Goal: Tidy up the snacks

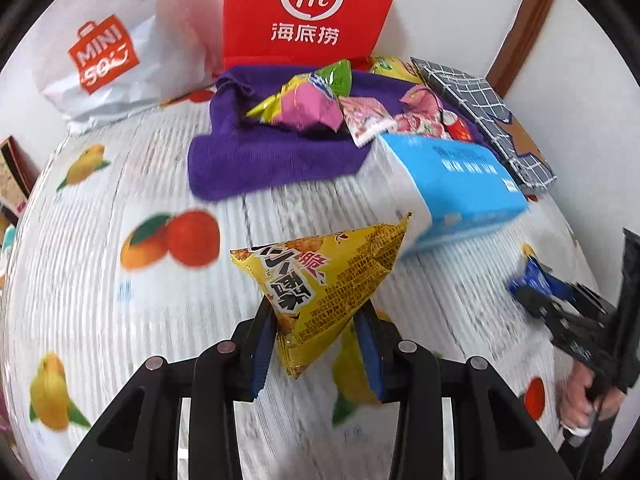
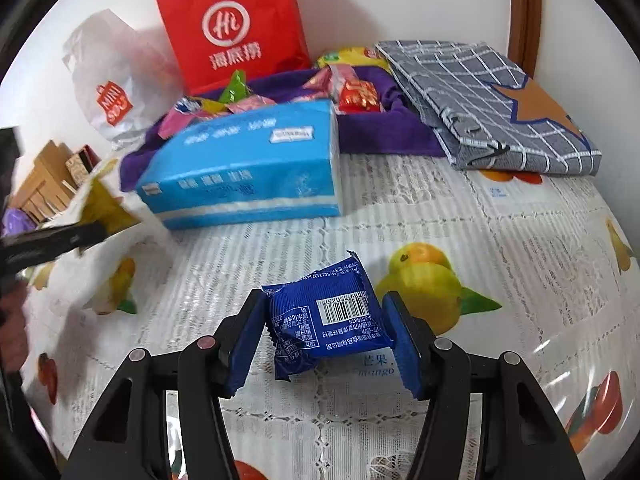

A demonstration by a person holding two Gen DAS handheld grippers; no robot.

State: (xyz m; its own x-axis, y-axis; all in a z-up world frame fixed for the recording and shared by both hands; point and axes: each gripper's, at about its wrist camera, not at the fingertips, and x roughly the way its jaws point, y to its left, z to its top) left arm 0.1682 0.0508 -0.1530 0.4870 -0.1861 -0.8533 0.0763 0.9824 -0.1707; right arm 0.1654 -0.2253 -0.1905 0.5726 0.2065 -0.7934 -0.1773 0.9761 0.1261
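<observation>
A: Item one, left gripper (image 1: 316, 334)?
B: Clamped on a yellow triangular snack pack (image 1: 324, 280); pack lifted above the table (image 1: 100, 300); black Chinese print on it, partly blurred.

A: Item two, right gripper (image 2: 326, 344)?
B: Clamped on a blue snack packet (image 2: 326, 316); barcode side up, white Chinese print, held above the fruit-print tablecloth (image 2: 520, 240); "mango" printed on the cloth just below it.

A: Open room?
B: Bare cloth in front of both grippers, and wide to the left in the left wrist view; blue tissue pack (image 2: 248, 164) lies across the middle, its near edge facing the grippers.

A: Far edge?
B: Purple towel (image 1: 256, 152) behind the tissue pack, touching it, with a pile of small snacks (image 1: 320, 108) on top; red bag (image 1: 308, 8) upright at the wall, marked "Hi" and 海底捞; white bag (image 1: 116, 52) to its left, marked "MINISO"; grey checked folded cloth (image 2: 492, 104) at the right, next to the towel, near a wooden frame (image 2: 526, 8).

A: Left edge?
B: Cardboard boxes (image 2: 48, 184) past the table's edge.
</observation>
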